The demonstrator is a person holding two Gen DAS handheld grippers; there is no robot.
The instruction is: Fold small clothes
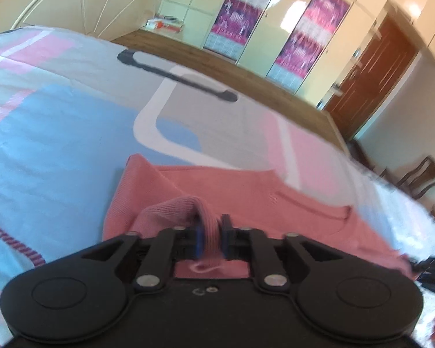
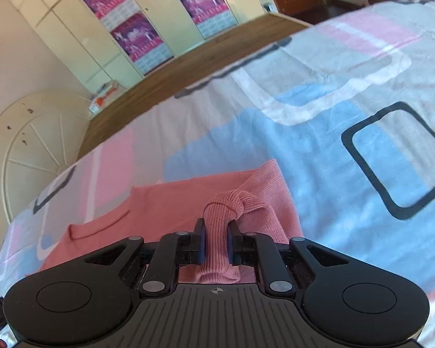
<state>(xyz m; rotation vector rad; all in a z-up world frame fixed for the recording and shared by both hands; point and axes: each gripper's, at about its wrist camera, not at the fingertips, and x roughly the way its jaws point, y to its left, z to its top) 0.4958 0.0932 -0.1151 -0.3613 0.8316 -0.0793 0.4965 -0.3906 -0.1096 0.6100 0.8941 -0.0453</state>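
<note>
Right, big picture first: I'm over the bed [image 1: 58, 133], its patterned sheet spread wide in blocks of blue, pink and grey, with wardrobes [image 1: 275, 29] and a wooden floor [image 1: 217, 66] beyond. Lying on that sheet is the pink top [image 1: 206, 185], a small knitted garment, its far part flat on the bed and its near edge gathered up toward me.

Now the grips. My left tongs [image 1: 211, 239] are clamped on a bunched fold of the knit, blue pads pressed into it from both sides. Right tongs [image 2: 216, 242] are the same, closed tight on a thick roll of ribbed fabric that looks to me like a sleeve or corner, with a knot-like bunch just ahead of the pads. So both near corners are in hand, and I judge we're mid-fold, about to carry this edge over the flat part.

How to do it well: I want both tongs lifting together and level, so the held edge stays straight and doesn't sag in the middle. I'd keep them well apart to hold the knit taut, then sweep forward low over the top so the far part isn't dragged across the sheet. The knit is soft and stretchy, so no yanking. I'd lay the edge down square on the far hem before letting go, both sides at once. The right-hand bunch is bulky; it may need smoothing afterwards.
</note>
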